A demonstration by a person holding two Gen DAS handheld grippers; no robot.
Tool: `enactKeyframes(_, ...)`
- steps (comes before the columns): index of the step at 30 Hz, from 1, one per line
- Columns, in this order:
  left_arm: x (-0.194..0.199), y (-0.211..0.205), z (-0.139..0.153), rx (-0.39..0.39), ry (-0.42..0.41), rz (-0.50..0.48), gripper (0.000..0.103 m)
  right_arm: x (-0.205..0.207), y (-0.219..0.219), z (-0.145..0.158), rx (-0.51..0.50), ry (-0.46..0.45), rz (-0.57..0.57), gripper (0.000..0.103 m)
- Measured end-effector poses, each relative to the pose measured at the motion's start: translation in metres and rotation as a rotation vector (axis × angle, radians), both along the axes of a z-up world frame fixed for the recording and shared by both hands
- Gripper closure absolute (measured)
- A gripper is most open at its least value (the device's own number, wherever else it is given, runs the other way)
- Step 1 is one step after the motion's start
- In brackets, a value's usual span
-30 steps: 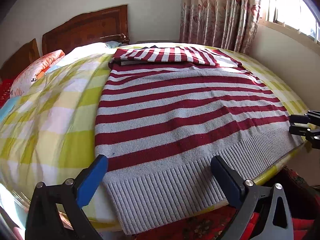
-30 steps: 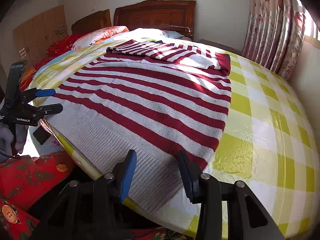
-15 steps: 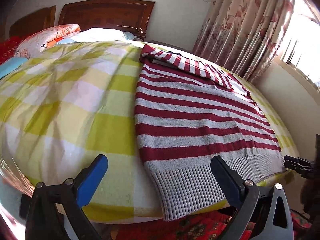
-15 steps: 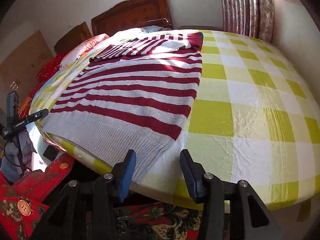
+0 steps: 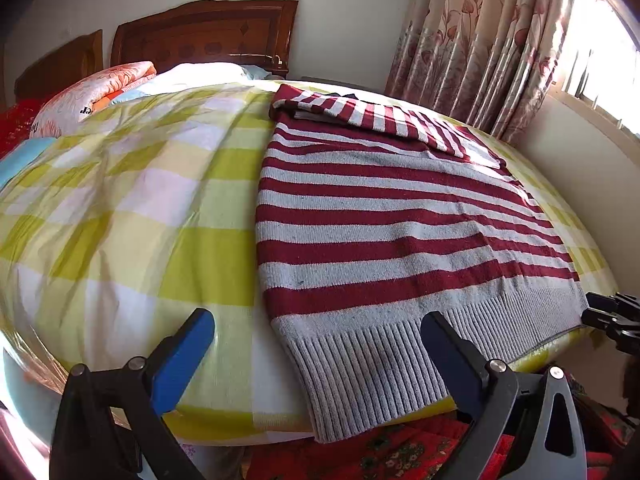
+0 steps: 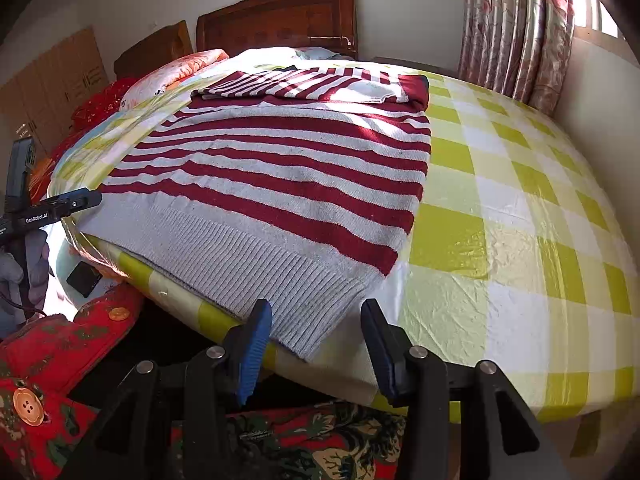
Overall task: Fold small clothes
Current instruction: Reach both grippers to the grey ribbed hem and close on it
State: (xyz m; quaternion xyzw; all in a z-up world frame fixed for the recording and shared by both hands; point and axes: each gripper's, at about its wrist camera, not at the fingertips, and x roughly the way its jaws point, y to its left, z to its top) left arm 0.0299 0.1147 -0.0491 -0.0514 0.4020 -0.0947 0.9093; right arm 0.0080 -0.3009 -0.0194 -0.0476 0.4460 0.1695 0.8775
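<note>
A red and grey striped knit sweater point(image 5: 384, 216) lies flat on the yellow checked bed cover, sleeves folded across its far end, ribbed hem hanging over the near edge. My left gripper point(image 5: 316, 344) is open, its fingers either side of the hem's left corner, a little in front of it. My right gripper point(image 6: 316, 332) is open, its fingers either side of the hem's right corner point(image 6: 308, 336). The right gripper shows at the right edge of the left wrist view point(image 5: 612, 316). The left one shows at the left edge of the right wrist view point(image 6: 52, 212).
The yellow checked cover point(image 6: 500, 216) spreads to both sides of the sweater. Pillows point(image 5: 92, 96) and a wooden headboard point(image 5: 208, 32) are at the far end. Flowered curtains point(image 5: 480, 40) hang at the right. Red patterned cloth point(image 6: 48, 360) lies below the bed edge.
My left gripper has moved nearer the hem's left corner. My right gripper has moved nearer the hem's right corner. The sweater has not moved.
</note>
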Motion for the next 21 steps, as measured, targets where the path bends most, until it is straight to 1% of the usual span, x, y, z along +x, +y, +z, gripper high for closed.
enactKeyframes(4,-0.005,-0.003,0.003,-0.035,0.006,-0.025,0.0,0.0,-0.001,0.0,0.001,-0.002,-0.009,0.056)
enactKeyframes(8,-0.009,-0.002,0.004,-0.055,-0.003,-0.026,0.0,0.0,-0.001,0.0,0.001,-0.01,-0.014,0.056)
enactKeyframes(12,-0.009,-0.001,0.005,-0.091,0.012,-0.022,0.0,-0.001,0.0,-0.001,-0.002,-0.02,-0.019,0.056)
enactKeyframes(15,-0.009,-0.004,0.005,-0.085,0.009,-0.003,0.0,-0.002,-0.001,-0.001,-0.001,-0.021,-0.014,0.056)
enactKeyframes(17,-0.009,-0.005,0.004,-0.102,0.008,0.016,0.0,-0.003,-0.002,0.0,0.005,-0.022,-0.013,0.056)
enactKeyframes(18,-0.009,-0.007,0.004,-0.1,0.008,0.016,0.0,-0.004,-0.002,-0.001,0.005,-0.025,-0.01,0.056)
enactKeyframes(21,-0.007,-0.02,0.004,-0.027,0.016,0.014,0.0,-0.006,0.0,-0.001,-0.006,-0.035,-0.007,0.056)
